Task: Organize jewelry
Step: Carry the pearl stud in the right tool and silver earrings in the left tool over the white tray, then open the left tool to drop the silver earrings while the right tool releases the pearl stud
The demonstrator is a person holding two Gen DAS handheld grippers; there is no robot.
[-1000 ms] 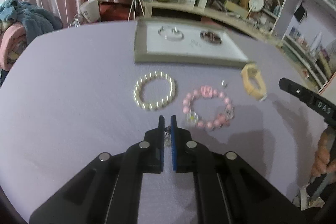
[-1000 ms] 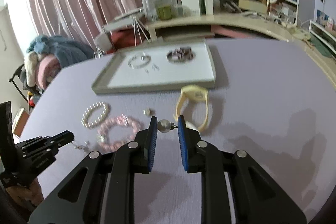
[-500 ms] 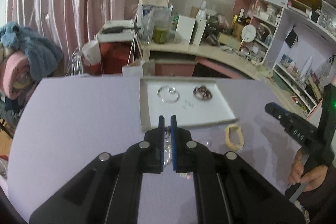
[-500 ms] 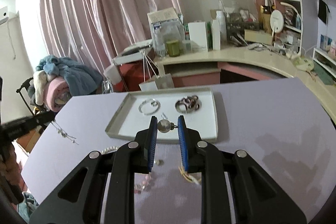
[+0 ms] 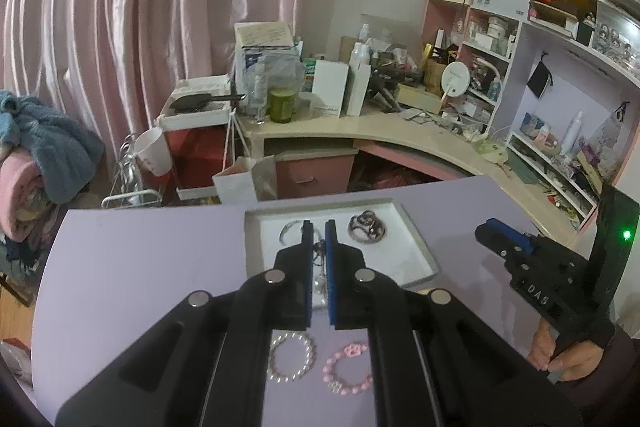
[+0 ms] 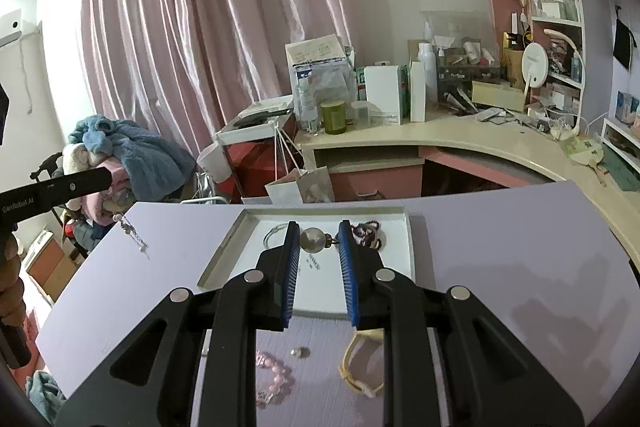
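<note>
Jewelry is now in the air on both sides: 1 second ago both grippers sat low over the purple table (image 5: 140, 267), and since then they have risen, with the tray (image 6: 224, 255) ahead of them. The left gripper (image 5: 319, 239) is pinched narrow on a dangling chain (image 5: 319, 269). The right gripper (image 6: 316, 241) clamps a silver bead (image 6: 313, 240). I judge both pieces go to the tray. A pearl bracelet (image 5: 291, 357) and a pink bracelet (image 5: 348, 369) lie below the left gripper.
</note>
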